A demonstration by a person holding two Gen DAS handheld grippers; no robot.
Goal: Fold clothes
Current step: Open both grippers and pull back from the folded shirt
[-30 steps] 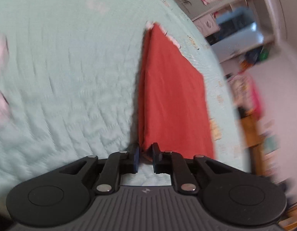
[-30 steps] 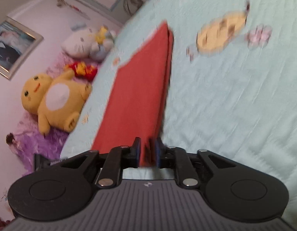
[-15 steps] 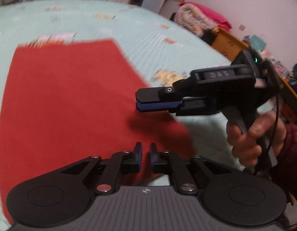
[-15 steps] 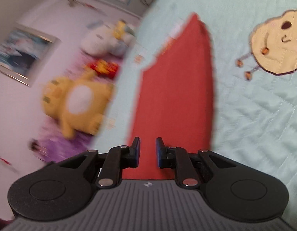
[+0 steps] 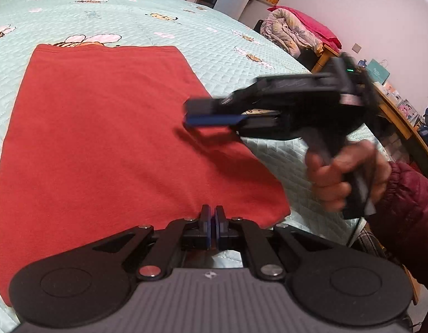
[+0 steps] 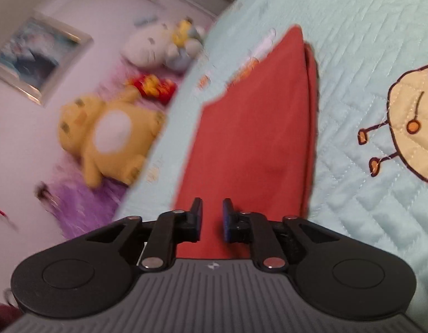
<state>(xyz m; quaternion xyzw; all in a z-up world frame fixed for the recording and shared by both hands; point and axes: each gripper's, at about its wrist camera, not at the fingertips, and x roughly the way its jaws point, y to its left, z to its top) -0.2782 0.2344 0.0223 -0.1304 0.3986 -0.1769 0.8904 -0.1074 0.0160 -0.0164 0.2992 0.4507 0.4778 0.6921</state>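
A folded red garment (image 5: 103, 138) lies flat on the pale green quilted bedspread (image 5: 130, 14). My left gripper (image 5: 212, 220) sits at the garment's near edge with its fingers together; I see only the blue pads between them, no cloth. A hand (image 5: 338, 177) holds my right gripper (image 5: 189, 113), which hovers blurred just above the garment's right side. In the right wrist view, the right gripper (image 6: 212, 213) is open over the red garment (image 6: 255, 138), whose layered folded edge runs along the right.
Past the bedspread's (image 6: 366, 41) left edge lie a yellow plush toy (image 6: 103, 136), a white plush toy (image 6: 158, 47) and a framed picture (image 6: 39, 55). In the left wrist view, piled bedding (image 5: 297, 30) and a wooden desk (image 5: 394, 116) stand to the right of the bed.
A second ago both grippers held the garment's edge. It now lies flat; the right gripper has let go and opened, moving in over the cloth. The left fingers have come together.
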